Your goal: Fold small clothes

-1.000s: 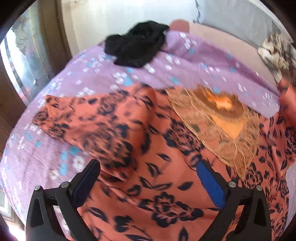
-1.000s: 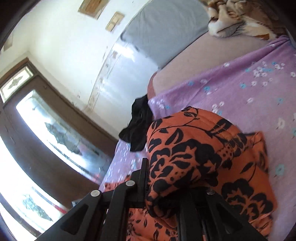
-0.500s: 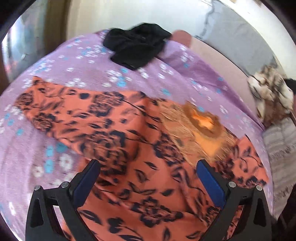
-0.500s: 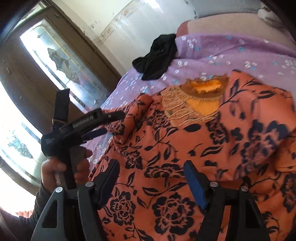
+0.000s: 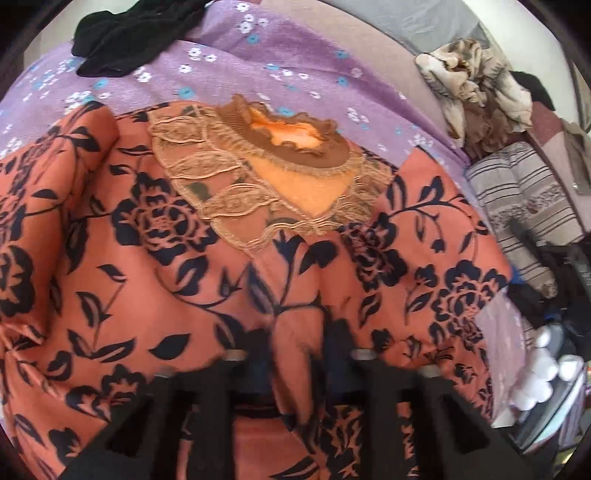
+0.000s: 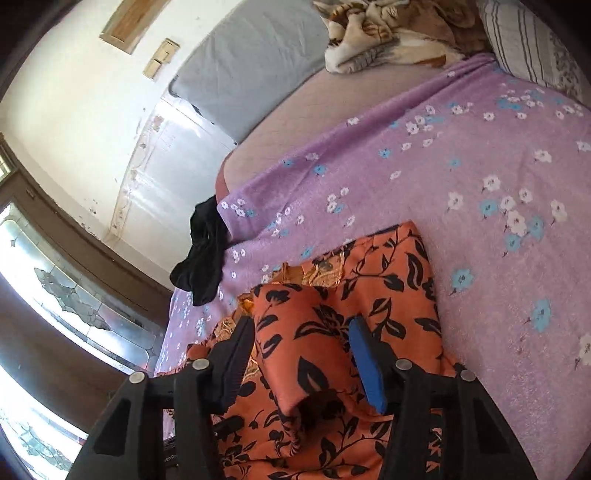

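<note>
Dress (image 5: 207, 266) on bedspread (image 5: 295, 62)

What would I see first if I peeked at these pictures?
The big orange dress with black flowers, spread over the purple flowered bedsheet, its lacy brown collar toward the far side. The left gripper pinches a ridge of it, and a black garment lies bunched at the bed's far corner.

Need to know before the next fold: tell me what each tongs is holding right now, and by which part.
Left tongs: shut on a pinched ridge of the orange floral top, below its lace neckline. Right tongs: open, straddling a raised fold, gripping nothing.
</note>
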Tool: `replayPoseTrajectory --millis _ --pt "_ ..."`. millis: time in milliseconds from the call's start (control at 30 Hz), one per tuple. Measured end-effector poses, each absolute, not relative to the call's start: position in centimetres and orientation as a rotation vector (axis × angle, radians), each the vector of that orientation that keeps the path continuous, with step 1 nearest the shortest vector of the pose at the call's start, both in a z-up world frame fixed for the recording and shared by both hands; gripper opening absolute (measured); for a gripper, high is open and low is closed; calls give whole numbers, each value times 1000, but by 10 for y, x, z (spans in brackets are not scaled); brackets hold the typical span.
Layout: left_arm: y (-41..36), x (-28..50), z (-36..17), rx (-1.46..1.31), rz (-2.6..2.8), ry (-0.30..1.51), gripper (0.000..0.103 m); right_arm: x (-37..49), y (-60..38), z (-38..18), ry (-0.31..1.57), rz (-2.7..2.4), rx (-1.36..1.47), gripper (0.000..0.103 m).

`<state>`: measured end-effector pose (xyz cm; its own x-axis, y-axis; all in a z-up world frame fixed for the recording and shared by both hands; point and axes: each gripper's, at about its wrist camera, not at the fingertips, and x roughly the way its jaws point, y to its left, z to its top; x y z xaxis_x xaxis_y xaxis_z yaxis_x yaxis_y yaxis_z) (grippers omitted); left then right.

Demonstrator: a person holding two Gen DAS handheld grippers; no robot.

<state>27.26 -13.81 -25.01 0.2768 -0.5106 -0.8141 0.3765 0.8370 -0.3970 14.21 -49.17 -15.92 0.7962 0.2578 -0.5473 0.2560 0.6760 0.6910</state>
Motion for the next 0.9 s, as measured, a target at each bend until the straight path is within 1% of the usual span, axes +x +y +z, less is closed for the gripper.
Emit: replayPoseTrajectory --millis 167,267,333,433,500,533,567,600,633,667,700,733,800,900 --pt "-150 267 -224 -55 -629 964 10 159 -471 -198 826 13 859 56" --pt "-150 277 -210 76 -522 869 10 160 -467 -209 861 14 880 56" --pt "-141 288 -210 130 -426 865 10 159 -463 -210 869 15 873 56" --pt "-126 307 -224 163 -284 920 11 158 -452 -198 836 8 779 57" --pt "-119 312 -222 207 -177 890 22 156 -442 -182 794 -3 680 57" --pt "-116 310 -220 193 -161 876 22 155 -435 -176 770 -3 626 57" --pt "-111 311 -214 161 -157 860 31 156 -430 -170 753 0 581 57" --pt "-103 312 -206 132 -146 843 51 156 -424 -168 748 8 544 57" --pt "-95 312 -200 114 -128 825 62 158 -420 -169 760 14 521 57" --pt "-82 312 -191 86 -88 784 76 161 -418 -171 780 18 514 57" --pt "-60 306 -181 56 -48 753 79 163 -416 -176 805 19 516 57" --pt "-42 308 -176 15 4 739 79 166 -416 -183 842 14 521 57" --pt "-3 307 -173 -84 93 765 80 172 -416 -200 938 -4 536 57" --pt "78 311 -186 -347 270 831 80 171 -420 -203 935 -1 573 57"
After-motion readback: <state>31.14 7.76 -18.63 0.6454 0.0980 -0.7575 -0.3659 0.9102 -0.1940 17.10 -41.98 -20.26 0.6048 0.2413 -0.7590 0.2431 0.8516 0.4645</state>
